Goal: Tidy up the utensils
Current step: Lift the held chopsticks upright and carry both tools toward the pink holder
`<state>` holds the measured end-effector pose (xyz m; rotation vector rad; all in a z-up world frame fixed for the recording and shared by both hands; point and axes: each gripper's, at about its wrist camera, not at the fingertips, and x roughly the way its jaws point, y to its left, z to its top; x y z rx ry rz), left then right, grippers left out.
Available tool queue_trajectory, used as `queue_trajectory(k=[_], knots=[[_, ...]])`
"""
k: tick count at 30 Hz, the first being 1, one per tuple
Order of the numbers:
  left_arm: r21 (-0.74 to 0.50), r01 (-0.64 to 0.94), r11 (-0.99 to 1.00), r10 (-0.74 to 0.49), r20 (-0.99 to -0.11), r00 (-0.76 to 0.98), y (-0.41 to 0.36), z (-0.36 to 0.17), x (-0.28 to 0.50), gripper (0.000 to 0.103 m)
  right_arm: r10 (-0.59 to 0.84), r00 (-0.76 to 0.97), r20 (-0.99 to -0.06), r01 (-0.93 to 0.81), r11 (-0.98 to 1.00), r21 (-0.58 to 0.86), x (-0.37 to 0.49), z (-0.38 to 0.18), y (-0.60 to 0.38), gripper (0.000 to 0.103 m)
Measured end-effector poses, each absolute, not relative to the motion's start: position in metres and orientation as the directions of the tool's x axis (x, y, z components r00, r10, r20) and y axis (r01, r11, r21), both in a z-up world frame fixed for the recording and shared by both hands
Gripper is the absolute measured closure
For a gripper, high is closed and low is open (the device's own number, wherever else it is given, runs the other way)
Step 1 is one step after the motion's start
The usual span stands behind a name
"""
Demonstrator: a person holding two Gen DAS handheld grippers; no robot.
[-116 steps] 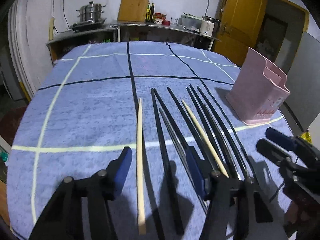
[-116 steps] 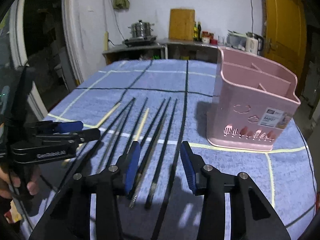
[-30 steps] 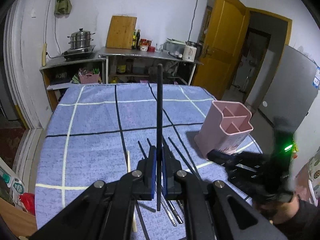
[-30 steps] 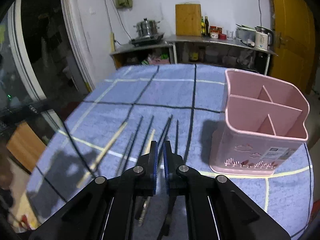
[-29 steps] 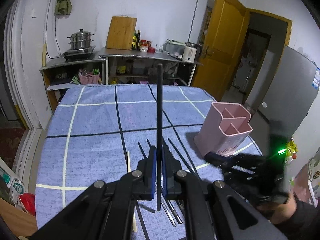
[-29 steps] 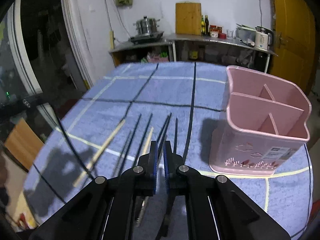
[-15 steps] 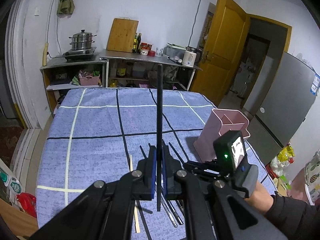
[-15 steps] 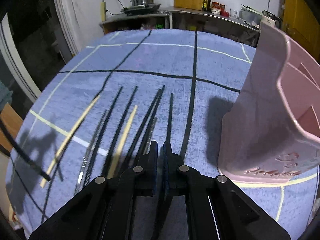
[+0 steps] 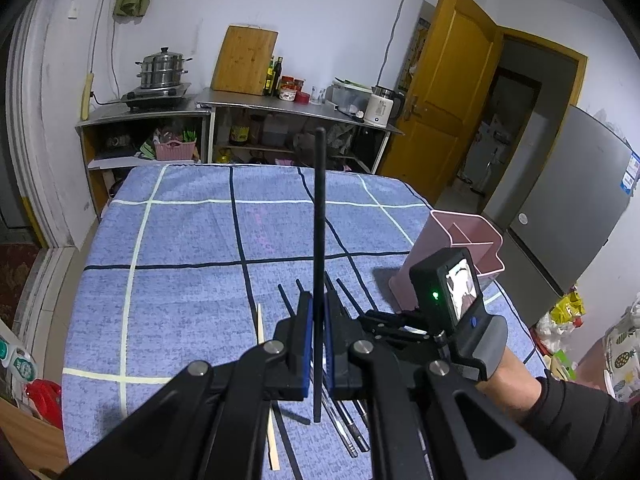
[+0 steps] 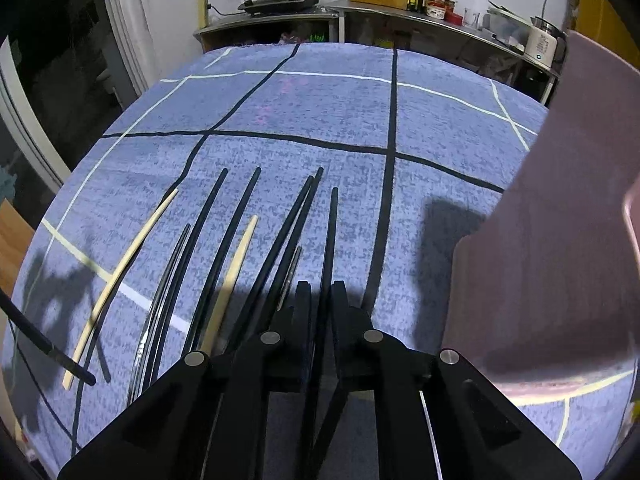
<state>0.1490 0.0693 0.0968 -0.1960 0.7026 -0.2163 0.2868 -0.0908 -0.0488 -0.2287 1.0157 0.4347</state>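
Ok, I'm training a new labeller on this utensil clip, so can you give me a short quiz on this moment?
1. True or false: the left gripper holds a pale wooden chopstick.
2. How many pale chopsticks lie on the cloth?
3. The pink holder is: A tipped over, B standing upright, C lifted.
Key: 1 false, it holds a black chopstick; 2 two; 3 B.

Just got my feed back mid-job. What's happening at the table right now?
The left tongs are shut on a black chopstick, holding it upright above the blue cloth. The right tongs are low over the row of chopsticks lying there. Their jaws have just been opening, with the rightmost chopstick between them, not yet gripped. The pink holder stands nearby.
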Motion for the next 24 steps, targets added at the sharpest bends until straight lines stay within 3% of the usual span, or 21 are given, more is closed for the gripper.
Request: queue_trajectory(k=[12,24], knots=[[-0.254,0.134,0.958,-0.268,-0.622,0.736,0.069,0.093,0.151,0.097,0.268,0.422,-0.866,-0.493,0.869,0.028,0.291,-0.043,-0.083,0.097],[-0.241,0.141,0.960,-0.263,-0.614,0.744,0.064,0.101,0.147,0.097,0.366,0.515,-0.775,-0.493,0.866,0.082,0.259,0.018,-0.107,0.097]])
